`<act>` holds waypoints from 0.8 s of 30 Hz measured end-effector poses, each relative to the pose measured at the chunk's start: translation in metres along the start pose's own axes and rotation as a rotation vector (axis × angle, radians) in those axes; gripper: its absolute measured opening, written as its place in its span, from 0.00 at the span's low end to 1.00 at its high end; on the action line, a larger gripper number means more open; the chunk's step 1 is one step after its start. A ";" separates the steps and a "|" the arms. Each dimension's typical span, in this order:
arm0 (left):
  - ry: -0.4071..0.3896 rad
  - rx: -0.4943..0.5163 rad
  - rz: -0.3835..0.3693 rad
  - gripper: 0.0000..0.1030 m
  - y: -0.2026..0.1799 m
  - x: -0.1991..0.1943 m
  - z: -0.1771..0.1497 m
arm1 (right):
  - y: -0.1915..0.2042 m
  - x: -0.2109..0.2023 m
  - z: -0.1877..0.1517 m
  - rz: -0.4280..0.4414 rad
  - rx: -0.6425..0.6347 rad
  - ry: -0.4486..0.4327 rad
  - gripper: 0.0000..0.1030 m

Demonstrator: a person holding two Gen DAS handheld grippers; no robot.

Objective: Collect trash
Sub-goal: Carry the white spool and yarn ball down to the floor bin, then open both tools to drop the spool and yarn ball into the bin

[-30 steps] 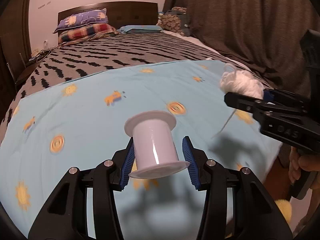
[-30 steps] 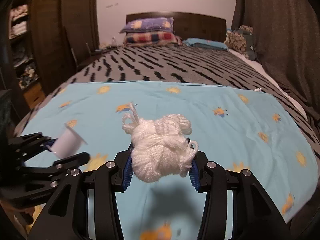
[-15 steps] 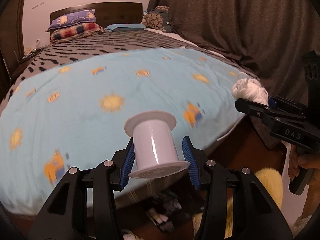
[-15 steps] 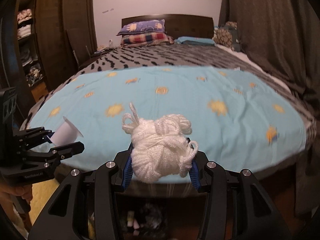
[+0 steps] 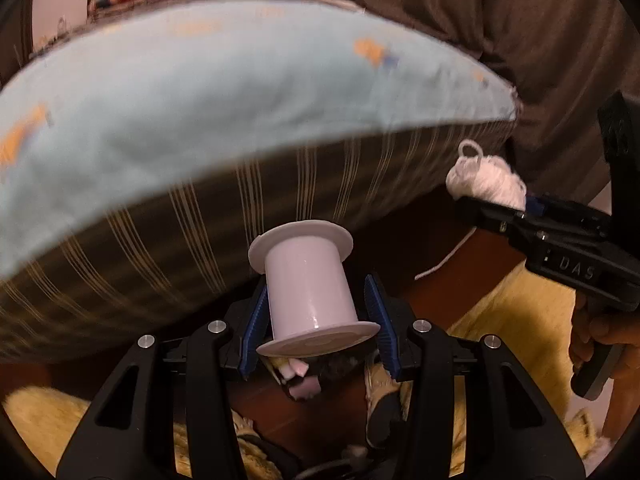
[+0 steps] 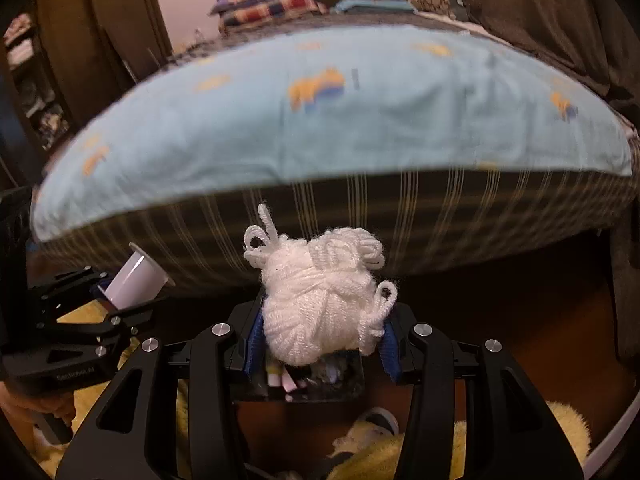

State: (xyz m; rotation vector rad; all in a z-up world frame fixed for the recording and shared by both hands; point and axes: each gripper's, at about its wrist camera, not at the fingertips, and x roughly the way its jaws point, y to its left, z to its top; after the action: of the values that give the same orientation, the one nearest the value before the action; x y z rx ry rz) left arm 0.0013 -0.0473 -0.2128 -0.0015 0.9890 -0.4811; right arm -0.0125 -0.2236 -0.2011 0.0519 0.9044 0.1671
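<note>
The left tool (image 5: 314,326) clamps a light, rigid, slippery pale-lilac plastic spool (image 5: 306,286) by its barrel, while the right tool (image 6: 322,338) squeezes a soft, compressible white yarn ball (image 6: 320,304) at its middle.

Dim, warm indoor light is seen in both wrist views, with a brownish cast over everything. The blue bedsheet (image 5: 200,92) is smeared by motion blur, its printed figures streaked. The white spool (image 5: 306,288) and the white yarn ball (image 6: 320,304) are rendered sharply, and a thin streak of glare is carried on the spool. Strong fisheye bending and black vignetted corners are shown. The floor under the bed (image 6: 500,300) is lost in shadow.
</note>
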 end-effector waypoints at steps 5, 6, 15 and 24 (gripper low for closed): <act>0.087 -0.025 0.005 0.43 0.012 0.036 -0.018 | -0.004 0.040 -0.017 0.001 0.033 0.089 0.46; 0.100 -0.027 0.004 0.43 0.014 0.043 -0.020 | -0.005 0.047 -0.019 0.004 0.040 0.105 0.46; 0.207 -0.055 -0.006 0.43 0.026 0.090 -0.022 | -0.005 0.101 -0.029 0.026 0.076 0.226 0.46; 0.222 -0.064 0.009 0.61 0.029 0.095 -0.018 | -0.009 0.117 -0.013 0.035 0.107 0.237 0.67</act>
State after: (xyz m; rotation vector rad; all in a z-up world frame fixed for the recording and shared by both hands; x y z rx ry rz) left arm 0.0417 -0.0547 -0.3052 -0.0011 1.2217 -0.4469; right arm 0.0497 -0.2137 -0.3015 0.1496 1.1488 0.1600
